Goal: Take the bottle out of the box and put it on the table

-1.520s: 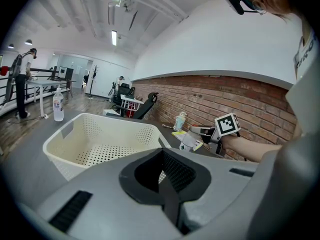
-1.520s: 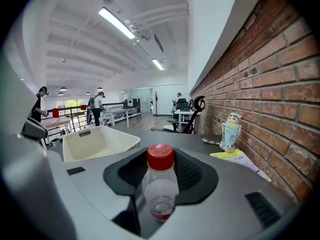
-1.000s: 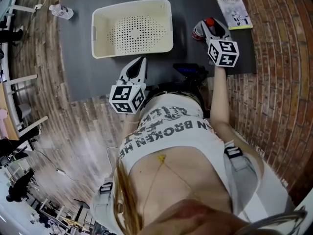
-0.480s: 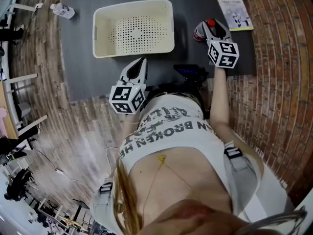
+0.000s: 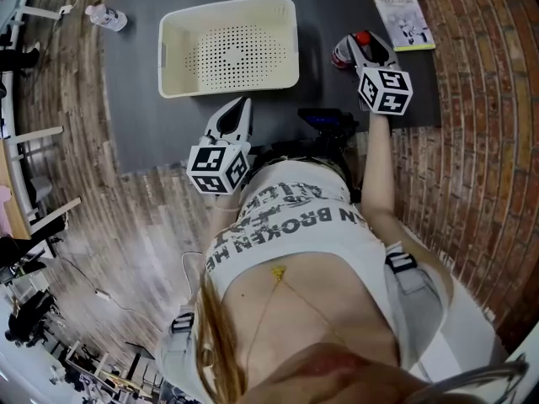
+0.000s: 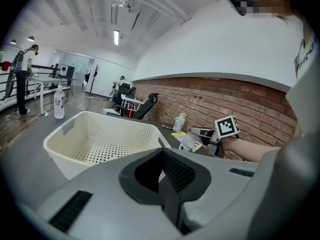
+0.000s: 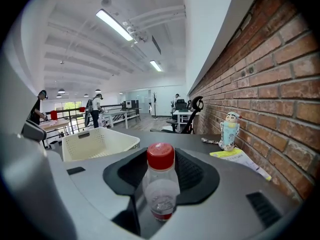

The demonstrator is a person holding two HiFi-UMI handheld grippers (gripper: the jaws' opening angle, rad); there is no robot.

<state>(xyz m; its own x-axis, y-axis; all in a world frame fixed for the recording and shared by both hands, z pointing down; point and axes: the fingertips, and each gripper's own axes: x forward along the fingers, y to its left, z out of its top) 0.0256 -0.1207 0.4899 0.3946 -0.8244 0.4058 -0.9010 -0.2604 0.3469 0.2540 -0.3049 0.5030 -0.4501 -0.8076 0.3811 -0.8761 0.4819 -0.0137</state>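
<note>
**Item: bottle** [image 5: 344, 53]. Clear plastic with a red cap. It is out of the basket and sits to the basket's right, over the dark table top. In the right gripper view it stands upright, cap up, squarely between the jaws. I cannot tell whether its base rests on the table.

**Item: right gripper** [image 5: 360, 50]. I read it as clamped on the bottle, with the pads against the bottle's sides just below the shoulder.

**Item: left gripper** [image 5: 242, 108]. Its jaws are together with nothing between them. It hangs just beside the near wall of the basket, well apart from the bottle.

**Item: basket** [image 5: 236, 57]. White and perforated, with nothing in it.

**Item: table** [image 5: 143, 116]. Grey, with bare surface around the bottle. A booklet [image 5: 402, 15] and a small figurine [image 7: 229, 129] lie further back against the brick wall.

**Step in hand, as I judge it:** the lift-out is done, and what remains is setting the bottle down.

**Next move:** I would lower the bottle straight until its base is flat on the table. Then I would spread the jaws evenly so neither pad drags it over, and back the gripper away along its own line without clipping the cap.
</note>
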